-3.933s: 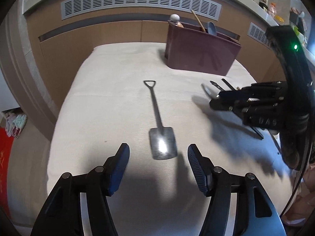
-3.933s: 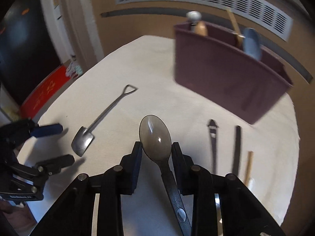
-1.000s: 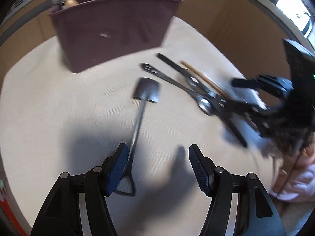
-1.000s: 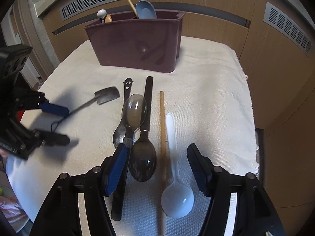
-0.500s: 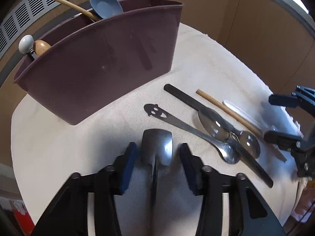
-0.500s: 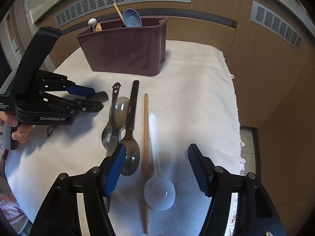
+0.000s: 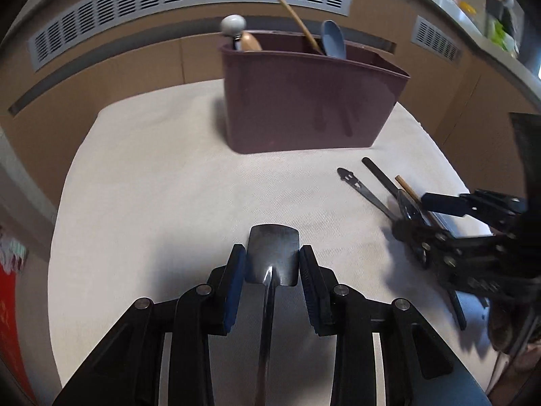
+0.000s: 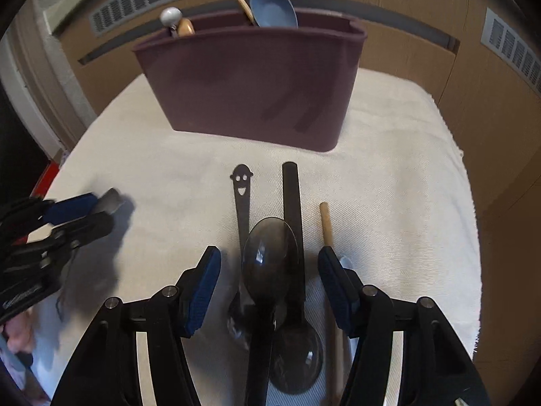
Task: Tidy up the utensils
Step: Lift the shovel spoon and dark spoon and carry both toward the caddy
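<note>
- Shovel-shaped spoon (image 7: 273, 257): flat squared blade sits between the blue pads of the left gripper (image 7: 272, 264), both pads against the blade's edges; the handle runs back under the gripper body toward the camera. Left gripper is clamped on it, blade tip poking past the fingertips.
- In the right wrist view the same spoon (image 8: 110, 199) shows only as a grey tip past the left gripper (image 8: 79, 216), at the left edge of the cloth, well apart from the other utensils.
- Right gripper (image 8: 269, 270): jaws closing, pads not yet touching anything. Between them lies a dark glossy spoon (image 8: 270, 264), bowl toward the caddy, handle running back under the gripper.
- Under and beside that spoon: a smiley-handled utensil (image 8: 242, 189), a flat black handle (image 8: 291, 196) just right of it, a wooden stick (image 8: 326, 223) further right, near the right pad. A second dark spoon bowl (image 8: 297, 362) lies nearer the camera; a pale plastic piece shows by the right pad, too hidden to name.
- From the left wrist view the right gripper (image 7: 416, 215) hovers over that cluster on the right.
- Maroon caddy (image 7: 311, 101) stands upright at the far end of the cloth, apart from both grippers. In it: a blue spoon (image 7: 333, 39), a wooden handle (image 7: 297, 22) leaning left, a white knob (image 7: 232, 24), a tan rounded end (image 7: 249, 42).
- Surface: cream woven cloth (image 7: 162, 196) over the table.
- Room: wood-panelled wall with a long slotted vent (image 7: 169, 0) behind; something red (image 7: 10, 304) low at left.
</note>
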A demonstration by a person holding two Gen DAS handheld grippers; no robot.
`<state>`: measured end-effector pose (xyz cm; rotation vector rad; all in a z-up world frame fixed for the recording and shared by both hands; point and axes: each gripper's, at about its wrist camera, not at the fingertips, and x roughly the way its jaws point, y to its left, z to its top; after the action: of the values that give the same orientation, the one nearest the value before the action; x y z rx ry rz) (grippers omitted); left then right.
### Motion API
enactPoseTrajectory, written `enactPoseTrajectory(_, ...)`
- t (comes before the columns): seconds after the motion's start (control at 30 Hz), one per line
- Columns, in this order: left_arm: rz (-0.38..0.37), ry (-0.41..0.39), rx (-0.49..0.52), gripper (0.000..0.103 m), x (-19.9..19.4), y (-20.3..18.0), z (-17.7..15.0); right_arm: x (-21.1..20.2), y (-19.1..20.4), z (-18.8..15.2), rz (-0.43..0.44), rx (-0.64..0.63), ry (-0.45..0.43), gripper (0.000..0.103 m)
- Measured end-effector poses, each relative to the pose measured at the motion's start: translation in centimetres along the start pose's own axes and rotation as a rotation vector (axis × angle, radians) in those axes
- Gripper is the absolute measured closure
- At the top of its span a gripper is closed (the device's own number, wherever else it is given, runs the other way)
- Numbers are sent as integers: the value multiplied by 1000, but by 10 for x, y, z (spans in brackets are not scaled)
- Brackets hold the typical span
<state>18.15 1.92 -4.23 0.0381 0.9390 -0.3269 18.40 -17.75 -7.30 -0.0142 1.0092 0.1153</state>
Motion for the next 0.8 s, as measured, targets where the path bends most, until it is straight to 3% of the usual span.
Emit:
enactPoseTrajectory(0.1,-8,-4,-20,69,-7,7,-7,-1,5,-1,-30,-29,-5,73)
enactPoseTrajectory(0.4,3,-43,-25,69,-8,-7,-10,-43,1,-6,-11,-29,-104,73)
enactPoseTrajectory(0.8,14,-202,22,71,-67,-27,0,-98,-4,-11,-10,-19,-248,73)
